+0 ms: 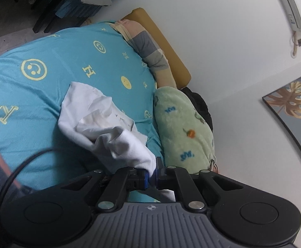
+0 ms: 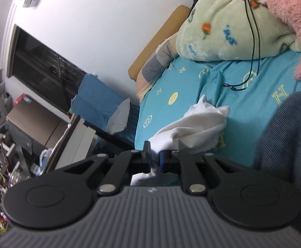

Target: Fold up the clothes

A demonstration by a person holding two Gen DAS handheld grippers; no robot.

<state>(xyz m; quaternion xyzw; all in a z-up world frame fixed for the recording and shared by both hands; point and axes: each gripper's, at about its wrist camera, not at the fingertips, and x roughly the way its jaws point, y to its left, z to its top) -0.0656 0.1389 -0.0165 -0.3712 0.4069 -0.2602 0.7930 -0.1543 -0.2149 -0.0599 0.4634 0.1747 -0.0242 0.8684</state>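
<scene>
A crumpled white garment [image 1: 100,122] lies on a bed with a turquoise sheet [image 1: 47,95] printed with yellow letters and smiley faces. My left gripper [image 1: 152,174] is shut on one end of the garment, which bunches up just ahead of the fingers. In the right wrist view the same white garment [image 2: 193,130] stretches from the sheet [image 2: 253,95] into my right gripper [image 2: 155,157], which is shut on another part of it. The cloth hangs through both jaws and below them.
A light green fleece blanket [image 1: 183,128] lies bundled by the wall, also in the right wrist view [image 2: 222,31]. A checked pillow [image 1: 148,49] and tan headboard [image 1: 160,41] sit farther along. A pink fluffy cloth [image 2: 291,20], a black cord [image 2: 251,41] and cluttered shelves [image 2: 3,144] show.
</scene>
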